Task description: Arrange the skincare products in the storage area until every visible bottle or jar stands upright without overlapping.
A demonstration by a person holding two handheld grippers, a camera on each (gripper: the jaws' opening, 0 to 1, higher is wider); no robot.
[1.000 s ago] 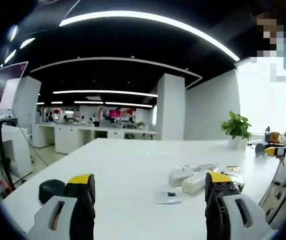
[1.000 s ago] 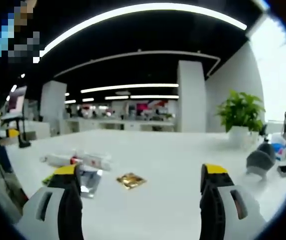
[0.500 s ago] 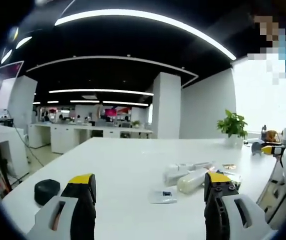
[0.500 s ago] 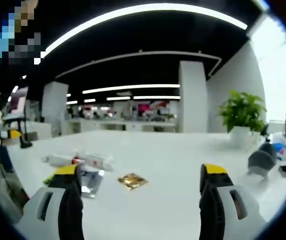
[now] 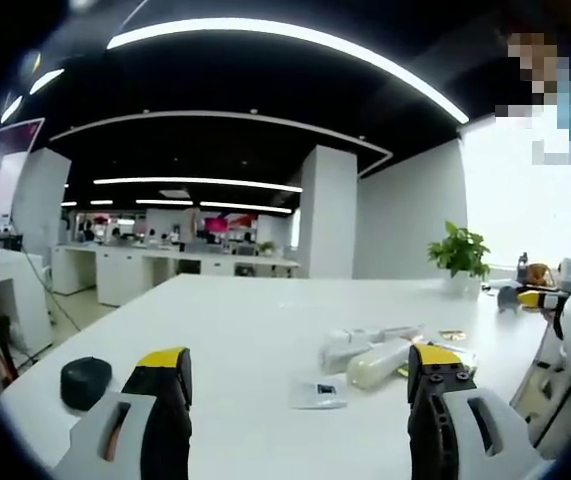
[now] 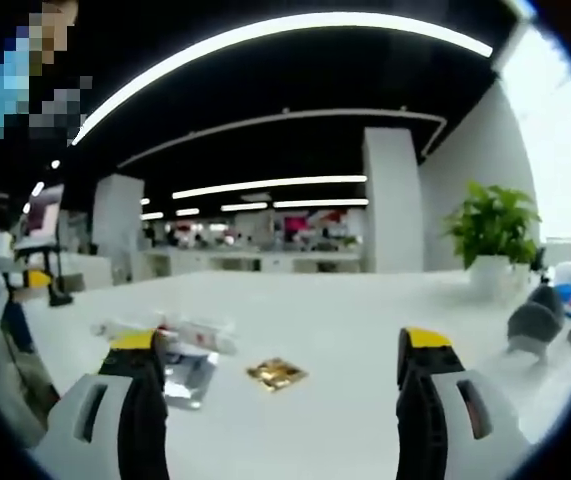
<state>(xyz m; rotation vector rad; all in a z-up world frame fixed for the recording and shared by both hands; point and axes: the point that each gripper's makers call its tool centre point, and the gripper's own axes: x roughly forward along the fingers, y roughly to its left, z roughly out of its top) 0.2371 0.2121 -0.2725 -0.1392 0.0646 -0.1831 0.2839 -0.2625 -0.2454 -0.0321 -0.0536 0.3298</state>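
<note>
Skincare items lie flat on a long white table [image 5: 235,320]. In the left gripper view a cream bottle [image 5: 377,362] lies on its side beside white tubes [image 5: 350,342], with a small sachet [image 5: 317,392] in front. My left gripper [image 5: 300,405] hangs open above the table's near part, nothing between its jaws. In the right gripper view the white tubes [image 6: 190,335] lie at the left, with a silver sachet [image 6: 190,375] and a gold sachet [image 6: 275,374] nearby. My right gripper [image 6: 283,385] is open and holds nothing. The other gripper [image 5: 565,330] shows at the right edge of the left gripper view.
A black round object [image 5: 85,380] sits on the table at the left. A potted plant [image 6: 495,235] stands at the far right corner, with small grey and coloured items [image 6: 535,320] near it. Desks and a pillar [image 5: 327,215] fill the office behind.
Both views have shifted slightly as the hands moved; the right gripper view has tilted so the table sits lower. The items on the table have not moved.
</note>
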